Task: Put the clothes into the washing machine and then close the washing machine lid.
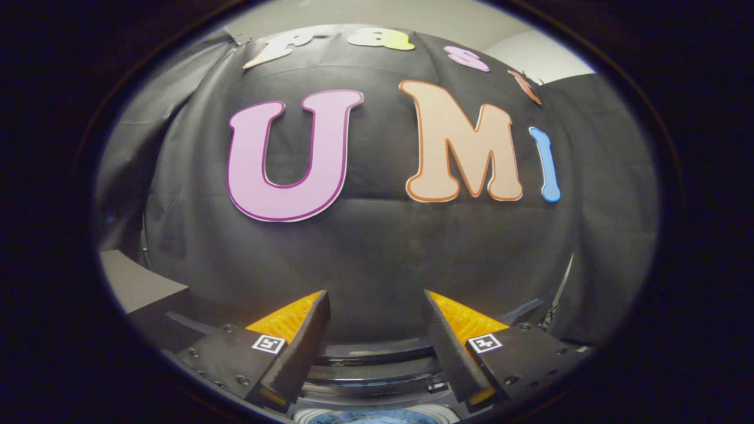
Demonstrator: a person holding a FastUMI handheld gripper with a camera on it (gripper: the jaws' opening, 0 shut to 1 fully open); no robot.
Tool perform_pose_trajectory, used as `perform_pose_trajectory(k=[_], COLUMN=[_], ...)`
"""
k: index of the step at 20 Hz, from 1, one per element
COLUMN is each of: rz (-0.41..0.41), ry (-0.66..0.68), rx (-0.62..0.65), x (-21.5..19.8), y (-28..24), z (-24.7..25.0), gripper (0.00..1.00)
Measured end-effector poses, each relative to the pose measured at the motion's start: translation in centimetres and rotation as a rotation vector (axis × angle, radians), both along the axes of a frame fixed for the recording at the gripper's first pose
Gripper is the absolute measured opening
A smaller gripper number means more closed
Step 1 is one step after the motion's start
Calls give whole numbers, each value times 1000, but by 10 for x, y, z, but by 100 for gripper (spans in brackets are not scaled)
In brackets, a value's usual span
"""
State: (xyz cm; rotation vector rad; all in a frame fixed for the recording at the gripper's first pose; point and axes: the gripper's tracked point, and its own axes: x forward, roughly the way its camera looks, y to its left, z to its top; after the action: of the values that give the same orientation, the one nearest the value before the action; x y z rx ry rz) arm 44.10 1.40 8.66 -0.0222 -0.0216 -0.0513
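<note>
Gripper (377,300) jaws spread, holding nothing, washing machine (377,368) rim beneath

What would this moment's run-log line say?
gripper: open, holding nothing | facing: booth wall | washing machine: below fingers

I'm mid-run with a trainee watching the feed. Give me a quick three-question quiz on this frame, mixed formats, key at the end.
1. True or false: the gripper is shut on a piece of clothing.
2. Multiple choice: what does the gripper face straight ahead? A) an open drawer B) the black cloth wall C) a person's hand
3. Fill in: the washing machine shows as dark curved bands low between the fingers, ____ the gripper.

Key: 1 false, the fingers stand apart with nothing between them; 2 B; 3 below.
</note>
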Motion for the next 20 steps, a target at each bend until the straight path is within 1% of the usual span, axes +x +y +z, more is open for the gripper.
perform_pose_trajectory(k=[15, 20], rz=[12, 9], ry=[-54, -96], rx=[8, 19], x=[-29, -41], y=[-5, -7], z=[-2, -3], gripper=[97, 97])
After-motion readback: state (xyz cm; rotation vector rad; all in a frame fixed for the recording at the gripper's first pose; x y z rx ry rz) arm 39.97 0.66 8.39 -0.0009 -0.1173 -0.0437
